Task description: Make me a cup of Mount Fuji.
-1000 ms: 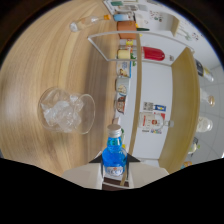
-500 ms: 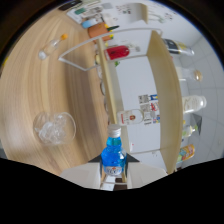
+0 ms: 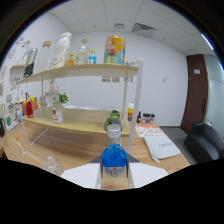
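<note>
A small bottle of blue liquid (image 3: 114, 156) with a pale cap stands upright between my fingers. My gripper (image 3: 114, 169) is shut on its lower body, and the white fingers (image 3: 80, 176) show on either side of it. A clear glass (image 3: 50, 164) holding what looks like ice sits on the wooden table (image 3: 75, 145), just left of the left finger and partly hidden by it.
Beyond the bottle stands a two-level shelf (image 3: 75, 73) carrying several bottles and a colourful can (image 3: 114, 50). A red bottle (image 3: 28, 108) is at its left end. White papers (image 3: 160, 147) lie on the table to the right. A dark door (image 3: 196, 90) is in the far wall.
The view has rolled from sideways to level, so the held blue bottle has gone from tipped to upright. The glass has dropped from mid-left to beside the left finger.
</note>
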A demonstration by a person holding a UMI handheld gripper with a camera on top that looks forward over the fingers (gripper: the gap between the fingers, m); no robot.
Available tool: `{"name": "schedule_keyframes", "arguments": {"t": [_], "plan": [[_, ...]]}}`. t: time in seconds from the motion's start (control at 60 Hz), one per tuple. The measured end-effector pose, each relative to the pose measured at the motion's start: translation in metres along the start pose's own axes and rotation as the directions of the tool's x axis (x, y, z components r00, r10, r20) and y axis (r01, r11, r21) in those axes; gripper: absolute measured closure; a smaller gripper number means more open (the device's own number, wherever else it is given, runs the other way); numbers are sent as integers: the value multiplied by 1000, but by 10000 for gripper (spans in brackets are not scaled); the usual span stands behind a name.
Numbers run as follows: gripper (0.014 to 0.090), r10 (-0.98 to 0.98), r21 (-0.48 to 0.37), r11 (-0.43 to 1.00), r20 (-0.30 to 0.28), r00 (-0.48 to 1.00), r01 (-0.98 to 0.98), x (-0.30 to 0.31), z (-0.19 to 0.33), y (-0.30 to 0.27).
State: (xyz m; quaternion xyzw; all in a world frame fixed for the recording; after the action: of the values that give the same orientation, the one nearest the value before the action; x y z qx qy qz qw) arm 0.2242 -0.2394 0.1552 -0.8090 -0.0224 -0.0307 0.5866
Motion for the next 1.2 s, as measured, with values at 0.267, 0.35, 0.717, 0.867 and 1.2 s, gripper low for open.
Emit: {"name": "schedule_keyframes", "arguments": {"t": [0.267,0.35,0.717,0.867,1.2], "plan": [[697,72,-189,979,-14,997,-73,42,35,101],[696,87,-228,970,-4,996,-85,42,41,117],[681,110,-306,947,8,994,-102,41,41,138],[627,89,-321,943,-19,996,-90,45,35,141],[191,104,-162,979,-107,989,-120,21,-28,41]]}}
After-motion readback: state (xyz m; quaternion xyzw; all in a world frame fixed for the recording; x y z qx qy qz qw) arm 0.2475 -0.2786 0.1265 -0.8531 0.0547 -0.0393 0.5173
